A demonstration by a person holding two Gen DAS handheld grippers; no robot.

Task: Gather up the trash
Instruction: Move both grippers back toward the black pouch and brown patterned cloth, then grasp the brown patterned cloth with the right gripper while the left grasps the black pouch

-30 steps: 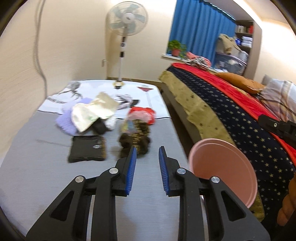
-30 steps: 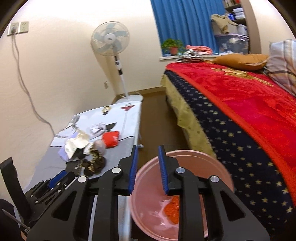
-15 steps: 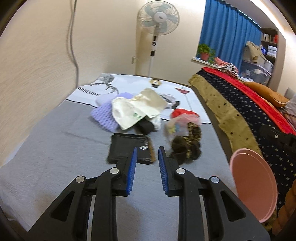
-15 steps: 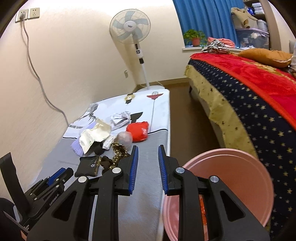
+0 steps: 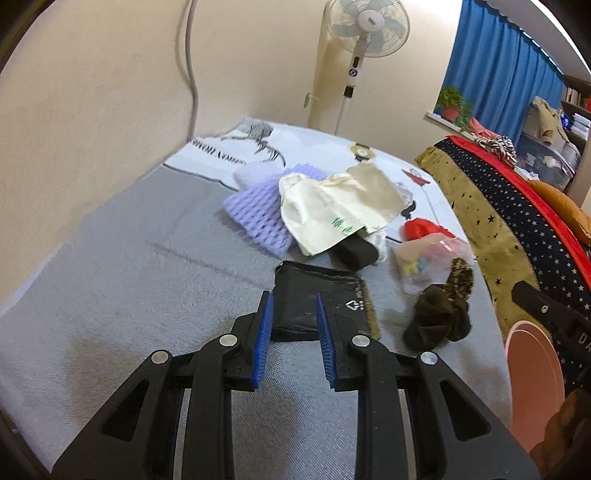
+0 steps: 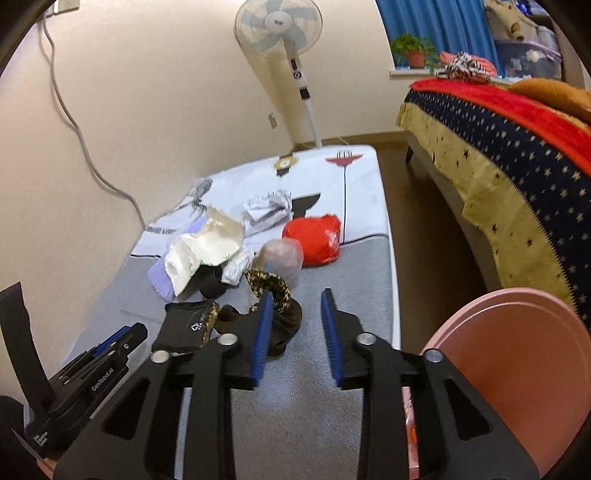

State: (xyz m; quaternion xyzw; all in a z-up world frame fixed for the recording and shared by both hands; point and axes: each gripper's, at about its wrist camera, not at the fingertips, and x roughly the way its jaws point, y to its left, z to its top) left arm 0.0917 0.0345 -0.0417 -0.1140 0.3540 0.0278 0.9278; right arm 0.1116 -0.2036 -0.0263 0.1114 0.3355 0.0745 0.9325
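Left wrist view: the left gripper (image 5: pixel 291 332) hangs over the grey mattress (image 5: pixel 110 302), jaws part-spread with nothing pinched; between its blue pads (image 5: pixel 263 339) shows the near edge of a black pouch (image 5: pixel 317 302), which lies flat on the mattress, and whether the tips touch it I cannot tell. Just right of the pouch sits a dark brown sock bundle (image 5: pixel 436 317), and behind that a clear bag (image 5: pixel 428 258) with coloured bits inside. Farther back, a cream bag (image 5: pixel 332 210) lies over a lilac foam net (image 5: pixel 255 210), with a red bag (image 5: pixel 421 227) toward the mattress's right edge. At the right edge of the view a pink bowl (image 5: pixel 532 373) stands beside the mattress, below the other gripper's black body.

Right wrist view: the right gripper (image 6: pixel 293 325) has just been opening; its jaws stand spread and hold nothing, the left pad in front of the sock bundle (image 6: pixel 284 306), the gap over bare mattress (image 6: pixel 314 406). The pink bowl (image 6: pixel 517 369) is low at the right, off the mattress's right edge. The left gripper (image 6: pixel 122 341) shows at lower left, pointing at the pouch (image 6: pixel 184 328). Beyond lie the clear bag (image 6: pixel 280 258), red bag (image 6: pixel 314 238), cream bag (image 6: pixel 207 243) and a crumpled white wrapper (image 6: pixel 267 208) on the printed sheet (image 6: pixel 332 177). A fan (image 6: pixel 277 29) stands at the wall past the mattress's far end.
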